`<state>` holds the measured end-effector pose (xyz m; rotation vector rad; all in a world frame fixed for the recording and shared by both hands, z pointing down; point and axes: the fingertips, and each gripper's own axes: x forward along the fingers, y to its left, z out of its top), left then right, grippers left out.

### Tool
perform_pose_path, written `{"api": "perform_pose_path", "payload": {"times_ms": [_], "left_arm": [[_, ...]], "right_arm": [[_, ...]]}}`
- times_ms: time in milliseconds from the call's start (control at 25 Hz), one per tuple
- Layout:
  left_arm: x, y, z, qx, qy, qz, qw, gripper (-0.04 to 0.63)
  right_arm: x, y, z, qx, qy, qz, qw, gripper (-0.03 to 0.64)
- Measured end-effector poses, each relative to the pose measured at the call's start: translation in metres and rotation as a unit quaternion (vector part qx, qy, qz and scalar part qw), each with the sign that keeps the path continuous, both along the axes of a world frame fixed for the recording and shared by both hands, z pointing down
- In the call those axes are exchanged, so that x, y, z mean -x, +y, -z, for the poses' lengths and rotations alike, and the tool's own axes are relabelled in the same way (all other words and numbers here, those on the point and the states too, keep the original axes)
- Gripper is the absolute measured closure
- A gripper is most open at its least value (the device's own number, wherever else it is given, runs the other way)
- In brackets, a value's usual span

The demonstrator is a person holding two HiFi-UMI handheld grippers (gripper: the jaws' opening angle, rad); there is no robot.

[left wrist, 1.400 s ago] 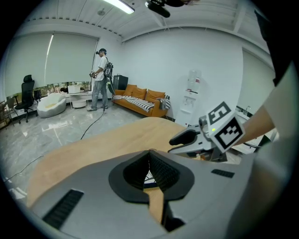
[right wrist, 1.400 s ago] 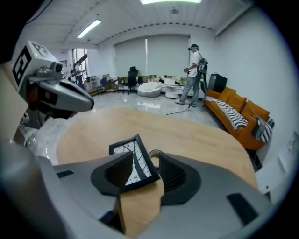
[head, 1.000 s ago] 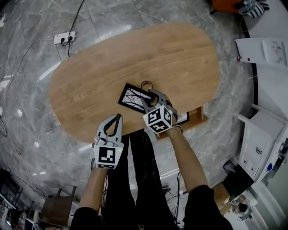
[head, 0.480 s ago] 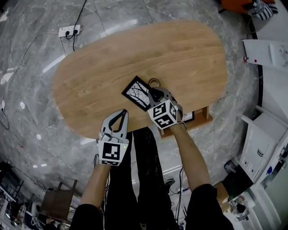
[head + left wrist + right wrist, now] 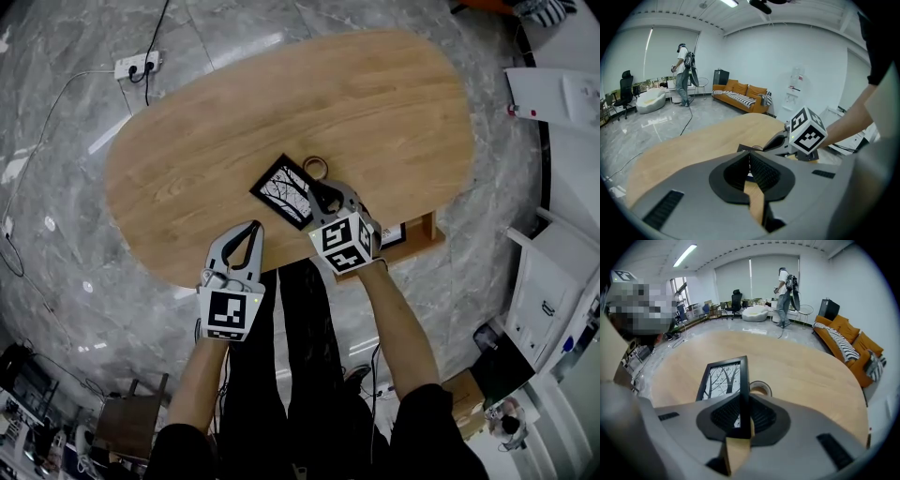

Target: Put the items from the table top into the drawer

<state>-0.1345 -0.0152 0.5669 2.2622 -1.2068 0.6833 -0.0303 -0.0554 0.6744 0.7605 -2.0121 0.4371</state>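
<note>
Light-brown oval wooden table top [image 5: 234,122] stands on grey marble floor [image 5: 66,234]. On the table, close to its near edge, lies a black-framed rectangular picture of bare tree branches [image 5: 281,190]. A small brown tape ring [image 5: 313,167] sits just past it toward the table's centre, the two almost touching.

Right gripper [image 5: 325,197] is over the table's near edge, pointing steeply down. Its jaws have just been closing and now clamp the picture's right-hand rail, pads pressed on both sides. Cannot tell whether the picture is off the table.

Left gripper [image 5: 249,231] hangs at the table's near edge, left side; jaws together, nothing between them.

Open wooden drawer [image 5: 429,230] juts out under the table's near edge, right side. A pale flat item [image 5: 392,234] lies inside, partly hidden.
</note>
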Motion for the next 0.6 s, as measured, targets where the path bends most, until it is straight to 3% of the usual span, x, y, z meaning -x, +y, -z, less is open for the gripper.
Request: {"api": "perform_pose_path", "payload": {"times_ms": [240, 600], "left_arm": [[-0.015, -0.007, 0.005, -0.003, 0.000, -0.020, 0.9998, 0.581], [-0.065, -0.019, 0.019, -0.011, 0.007, -0.084, 0.9964, 0.581]], "right_arm": [[-0.022, 0.004, 0.022, -0.019, -0.026, -0.074, 0.997, 0.546], [-0.089, 0.014, 0.040, -0.028, -0.049, -0.191, 0.980, 0.548]]}}
